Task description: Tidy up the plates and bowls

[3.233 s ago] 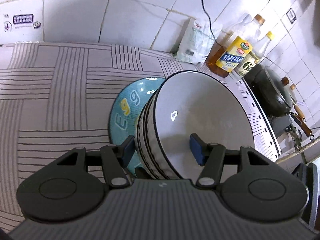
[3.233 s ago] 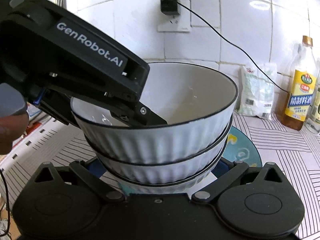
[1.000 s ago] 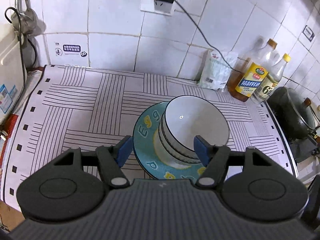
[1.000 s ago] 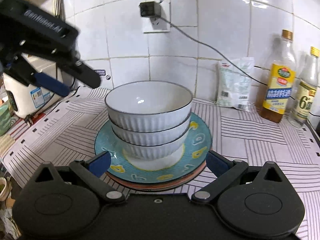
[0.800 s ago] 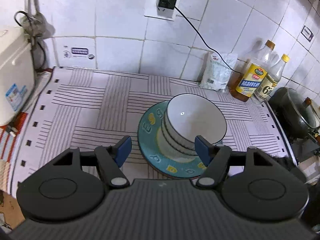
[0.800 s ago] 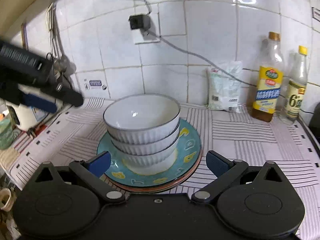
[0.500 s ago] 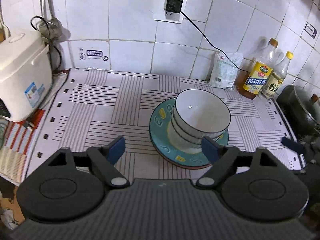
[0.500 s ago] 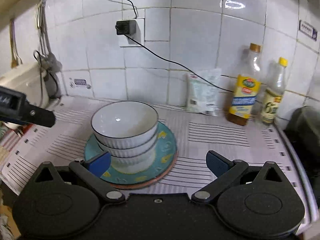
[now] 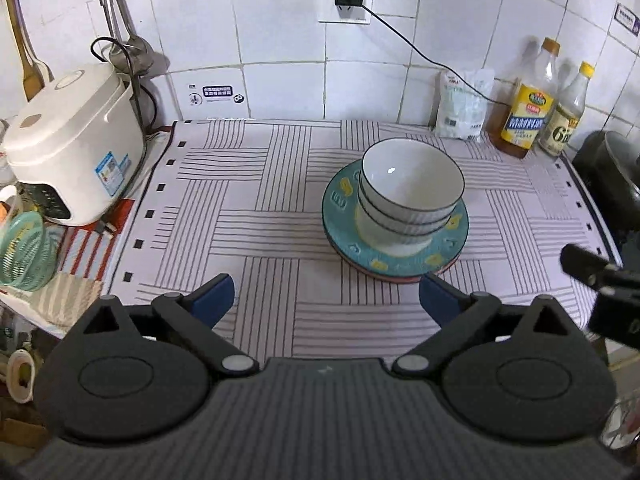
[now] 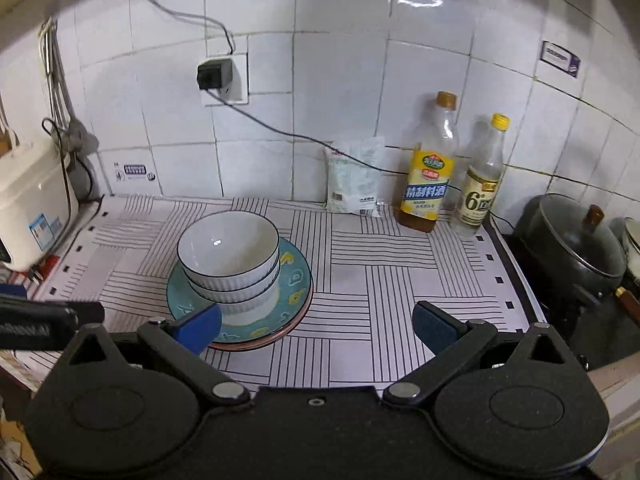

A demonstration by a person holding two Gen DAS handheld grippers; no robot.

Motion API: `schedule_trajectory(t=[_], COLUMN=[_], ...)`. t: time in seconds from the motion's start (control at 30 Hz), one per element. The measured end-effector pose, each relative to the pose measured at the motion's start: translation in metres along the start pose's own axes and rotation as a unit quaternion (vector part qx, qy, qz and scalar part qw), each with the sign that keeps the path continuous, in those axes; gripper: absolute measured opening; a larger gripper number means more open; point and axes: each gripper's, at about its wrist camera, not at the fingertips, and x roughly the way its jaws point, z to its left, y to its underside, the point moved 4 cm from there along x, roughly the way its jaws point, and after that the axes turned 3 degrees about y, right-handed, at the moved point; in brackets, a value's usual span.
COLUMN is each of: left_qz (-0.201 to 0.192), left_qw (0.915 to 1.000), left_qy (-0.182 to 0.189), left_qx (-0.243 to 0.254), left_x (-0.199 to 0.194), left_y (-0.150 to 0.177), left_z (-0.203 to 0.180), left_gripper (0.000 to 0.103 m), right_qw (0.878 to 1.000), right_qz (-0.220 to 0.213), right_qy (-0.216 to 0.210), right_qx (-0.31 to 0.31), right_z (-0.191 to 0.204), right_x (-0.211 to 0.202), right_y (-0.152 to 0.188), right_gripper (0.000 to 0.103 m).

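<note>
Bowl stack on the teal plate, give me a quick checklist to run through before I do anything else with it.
1. Three white bowls nested, rims roughly level: ok.
2. Bowl stack centred on teal plate: not ok, it sits toward one side.
3. Teal plate flat on the reddish plate beneath: ok.
4. Left gripper open, jaws have just been opening, nothing between them: ok.
5. Right gripper open and empty: ok.
6. Oil bottle and pot apart from the stack: ok.
</note>
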Motion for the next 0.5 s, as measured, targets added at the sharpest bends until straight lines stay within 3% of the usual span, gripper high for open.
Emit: schedule_trajectory(t=[0.5], left_qz=[0.009], left_qw=[0.9997], left_qy=[-0.017], left_qx=[0.016], left_x=[-0.019], left_y=[0.018], left_z=[-0.009], left_gripper=[0.1], right_qw=[1.0], right_qz=[0.018], right_qy=[0.005], right_qx=[0.02], right_z=[-0.011], right_x=[-0.02], right_y=[0.017], right_gripper=[0.103])
